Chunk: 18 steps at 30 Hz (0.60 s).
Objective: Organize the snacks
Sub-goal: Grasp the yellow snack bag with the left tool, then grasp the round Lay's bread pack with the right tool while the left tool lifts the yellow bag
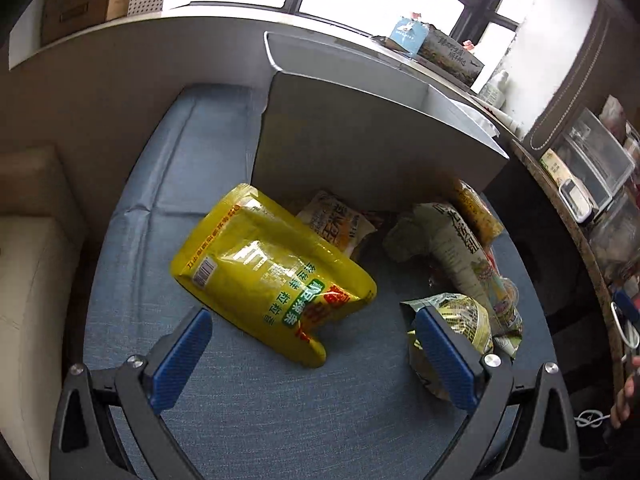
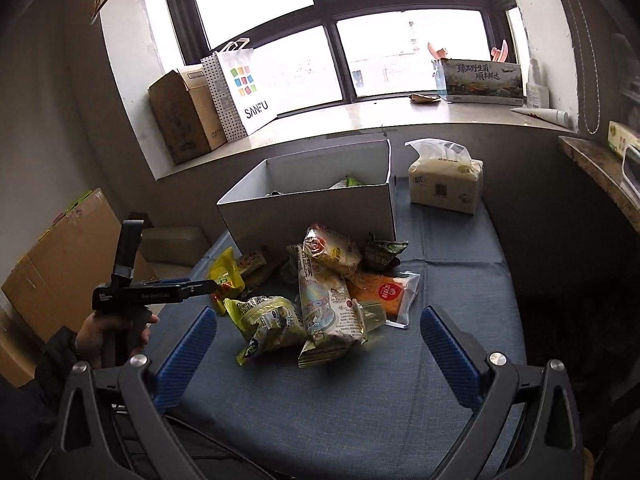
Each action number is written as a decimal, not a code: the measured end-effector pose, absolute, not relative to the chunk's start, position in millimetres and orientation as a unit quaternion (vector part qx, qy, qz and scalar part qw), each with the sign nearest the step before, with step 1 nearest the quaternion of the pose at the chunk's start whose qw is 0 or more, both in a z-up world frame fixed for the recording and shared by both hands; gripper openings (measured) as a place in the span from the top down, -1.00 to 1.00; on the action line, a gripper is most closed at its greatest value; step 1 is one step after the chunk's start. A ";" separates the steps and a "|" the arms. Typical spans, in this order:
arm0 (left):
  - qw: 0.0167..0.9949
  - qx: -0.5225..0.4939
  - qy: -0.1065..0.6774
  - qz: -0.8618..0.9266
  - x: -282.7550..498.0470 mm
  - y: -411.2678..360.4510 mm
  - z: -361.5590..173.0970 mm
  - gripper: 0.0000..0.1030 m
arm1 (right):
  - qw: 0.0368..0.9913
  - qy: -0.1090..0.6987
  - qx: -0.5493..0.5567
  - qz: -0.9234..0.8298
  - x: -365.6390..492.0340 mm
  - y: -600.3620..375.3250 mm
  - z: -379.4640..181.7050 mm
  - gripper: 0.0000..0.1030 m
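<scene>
A pile of snack packets lies on the blue cloth in front of a grey open box [image 2: 312, 208]. A large yellow bag [image 1: 264, 272] lies just beyond my left gripper [image 1: 312, 320], which is open and empty above the cloth. A green packet [image 1: 460, 320] sits by its right finger. In the right wrist view the pile holds a tall pale biscuit pack [image 2: 328, 296], a green packet [image 2: 268, 320], an orange packet [image 2: 384, 292] and the yellow bag [image 2: 228, 276]. My right gripper [image 2: 320, 320] is open and empty, short of the pile. The left gripper [image 2: 196, 286] shows side-on at the left.
A tissue pack [image 2: 444, 184] stands right of the box. The windowsill holds a cardboard box [image 2: 180, 120], a white SANFU bag [image 2: 244, 88] and a printed carton [image 2: 484, 80]. Cardboard boxes [image 2: 60, 264] stand at left. A stone counter edge [image 2: 600, 172] runs along the right.
</scene>
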<state>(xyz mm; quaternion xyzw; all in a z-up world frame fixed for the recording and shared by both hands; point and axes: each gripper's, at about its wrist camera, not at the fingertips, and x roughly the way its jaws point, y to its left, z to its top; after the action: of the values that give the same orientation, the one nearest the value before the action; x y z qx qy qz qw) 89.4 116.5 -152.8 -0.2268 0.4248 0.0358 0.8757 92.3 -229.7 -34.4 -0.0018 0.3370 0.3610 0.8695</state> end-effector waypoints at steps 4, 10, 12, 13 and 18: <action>0.844 -0.310 0.433 0.063 107.1 132.1 -168.1 -0.99 | 0.867 0.341 0.003 0.363 93.8 -228.7 -38.4 -1.00; 0.827 -0.307 0.444 0.154 131.2 130.9 -182.7 -0.99 | 0.868 0.340 0.006 0.361 93.0 -231.1 -39.2 -1.00; 0.830 -0.281 0.451 0.169 137.7 124.8 -184.4 -0.98 | 0.869 0.341 0.009 0.359 94.0 -233.3 -39.7 -1.00; 0.836 -0.272 0.447 0.164 138.4 121.9 -185.0 -0.88 | 0.869 0.342 0.011 0.358 94.8 -234.0 -40.2 -1.00; 0.852 -0.292 0.418 0.120 119.4 123.2 -181.6 0.15 | 0.868 0.347 0.019 0.355 96.0 -236.8 -43.5 -1.00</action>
<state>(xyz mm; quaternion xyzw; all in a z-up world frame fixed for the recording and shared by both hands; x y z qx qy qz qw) 119.4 123.2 -181.6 -0.2915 0.4182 0.1199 0.8519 96.0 -236.8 -43.5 0.0190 0.3472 0.3551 0.8678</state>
